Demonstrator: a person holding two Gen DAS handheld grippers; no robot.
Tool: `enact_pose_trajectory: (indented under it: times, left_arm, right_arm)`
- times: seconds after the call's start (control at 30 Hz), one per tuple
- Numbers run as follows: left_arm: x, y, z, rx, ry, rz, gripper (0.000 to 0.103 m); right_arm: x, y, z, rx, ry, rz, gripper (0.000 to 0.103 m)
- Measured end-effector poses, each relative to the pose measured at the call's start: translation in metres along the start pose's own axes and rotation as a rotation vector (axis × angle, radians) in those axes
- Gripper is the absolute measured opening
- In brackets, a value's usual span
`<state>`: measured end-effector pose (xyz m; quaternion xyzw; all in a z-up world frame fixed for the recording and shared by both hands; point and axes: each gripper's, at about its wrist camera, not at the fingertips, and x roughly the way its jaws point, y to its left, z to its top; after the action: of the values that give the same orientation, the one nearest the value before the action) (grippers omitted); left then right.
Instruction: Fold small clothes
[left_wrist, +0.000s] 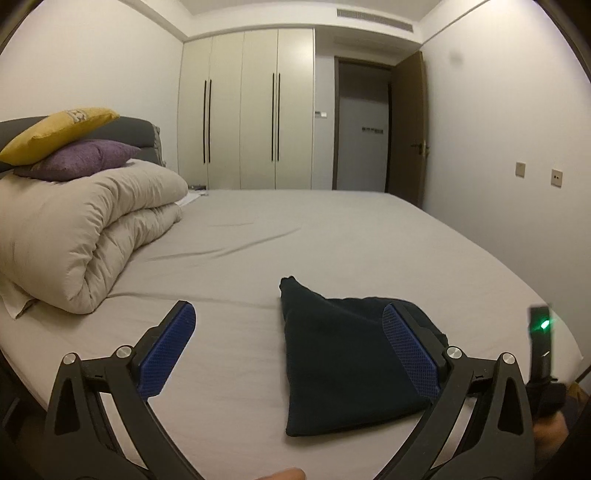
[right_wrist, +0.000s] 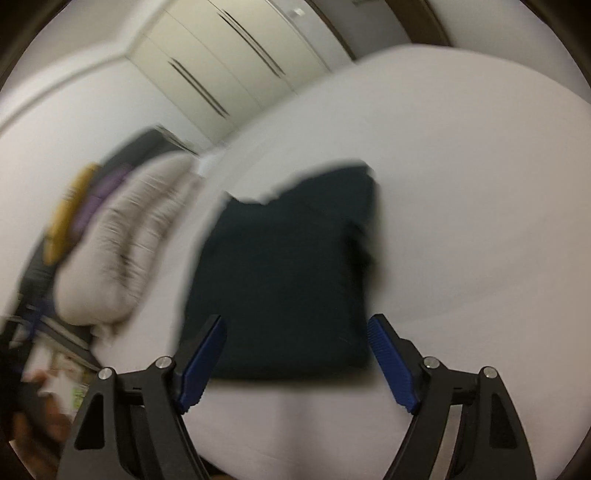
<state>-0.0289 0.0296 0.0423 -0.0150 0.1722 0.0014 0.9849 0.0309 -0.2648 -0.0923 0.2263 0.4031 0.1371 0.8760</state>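
Note:
A dark navy garment (left_wrist: 343, 354) lies folded into a flat packet on the grey bed sheet (left_wrist: 295, 229). In the left wrist view my left gripper (left_wrist: 288, 328) hangs above the sheet with its blue pads wide apart and nothing between them; the garment lies below, mostly under its right finger. The right wrist view is blurred by motion. There the same garment (right_wrist: 284, 273) lies just beyond my right gripper (right_wrist: 297, 328), whose jaws stand apart and clear of the cloth. The tip of the right gripper, with a green light (left_wrist: 543, 325), shows at the left wrist view's right edge.
A rolled beige duvet (left_wrist: 85, 229) lies at the left of the bed, with a purple cushion (left_wrist: 81, 158) and a yellow cushion (left_wrist: 55, 133) stacked on it. Beyond the bed stand white wardrobes (left_wrist: 247, 110) and an open brown door (left_wrist: 406, 125). The wall runs along the bed's right side.

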Motion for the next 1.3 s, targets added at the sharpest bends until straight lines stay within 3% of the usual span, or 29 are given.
enact_pose_trajectory:
  times: [0.1, 0.23, 0.33, 0.47, 0.63, 0.73, 0.8, 0.97, 1.3]
  left_arm:
    - [-0.002, 0.000, -0.001, 0.005, 0.037, 0.012, 0.103]
    - [-0.005, 0.000, 0.003, -0.005, 0.091, 0.010, 0.103]
    - [-0.009, -0.001, 0.008, -0.032, 0.118, 0.002, 0.103]
    - [-0.013, -0.008, 0.018, -0.017, 0.175, -0.041, 0.103]
    - [-0.013, 0.001, 0.026, -0.107, 0.271, -0.144, 0.103]
    - [-0.006, 0.006, 0.028, -0.116, 0.312, -0.157, 0.103]
    - [-0.002, 0.008, 0.028, -0.113, 0.332, -0.141, 0.103]
    - [0.016, 0.009, 0.023, -0.071, 0.417, -0.024, 0.103]
    - [0.033, 0.009, 0.004, -0.064, 0.450, -0.028, 0.103]
  right_arm:
    - [-0.008, -0.017, -0.004, 0.034, 0.003, -0.076, 0.076]
    - [-0.055, -0.013, 0.005, -0.015, -0.122, -0.143, 0.076]
    - [-0.091, 0.012, 0.011, -0.122, -0.231, -0.202, 0.079]
    - [-0.131, 0.060, 0.018, -0.270, -0.382, -0.276, 0.103]
    - [-0.166, 0.110, 0.024, -0.375, -0.475, -0.279, 0.103]
    - [-0.173, 0.129, 0.030, -0.422, -0.403, -0.221, 0.103]
    - [-0.171, 0.136, 0.035, -0.412, -0.345, -0.226, 0.103]
    - [-0.153, 0.134, 0.040, -0.316, -0.245, -0.261, 0.103]
    - [-0.115, 0.126, 0.029, -0.255, -0.128, -0.327, 0.103]
